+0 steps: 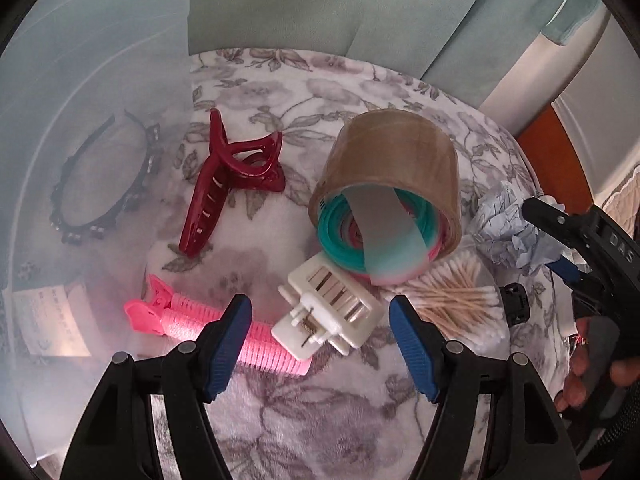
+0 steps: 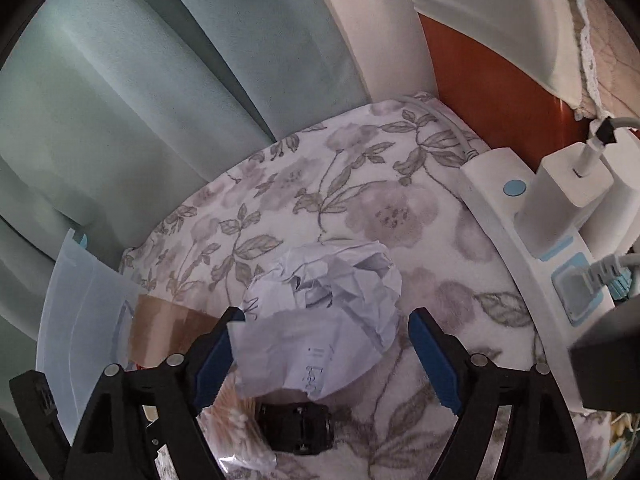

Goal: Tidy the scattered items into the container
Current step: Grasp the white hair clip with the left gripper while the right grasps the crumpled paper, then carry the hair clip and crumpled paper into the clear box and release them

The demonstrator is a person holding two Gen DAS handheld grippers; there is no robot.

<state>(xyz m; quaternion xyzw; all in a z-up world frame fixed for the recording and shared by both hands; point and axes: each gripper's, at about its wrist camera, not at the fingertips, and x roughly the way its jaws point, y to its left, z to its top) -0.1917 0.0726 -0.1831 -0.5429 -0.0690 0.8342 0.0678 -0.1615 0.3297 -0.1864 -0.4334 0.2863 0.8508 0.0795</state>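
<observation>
The left gripper (image 1: 320,334) is held spread over a white hair clip (image 1: 329,312) on the floral blanket (image 1: 280,420). The right gripper (image 2: 322,354), lettered "DAS", is spread around crumpled paper (image 2: 324,316) with illegible handwriting. The translucent container (image 1: 80,80) is seen at the blanket's left edge.

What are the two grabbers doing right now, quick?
Left gripper: open, holding nothing, over the white clip.
Right gripper: open, holding nothing, around the paper ball.

White letters "DAS" mark the right gripper (image 1: 560,236) body (partly cut off); handwriting on the crumpled paper (image 2: 324,320) stays illegible.
</observation>
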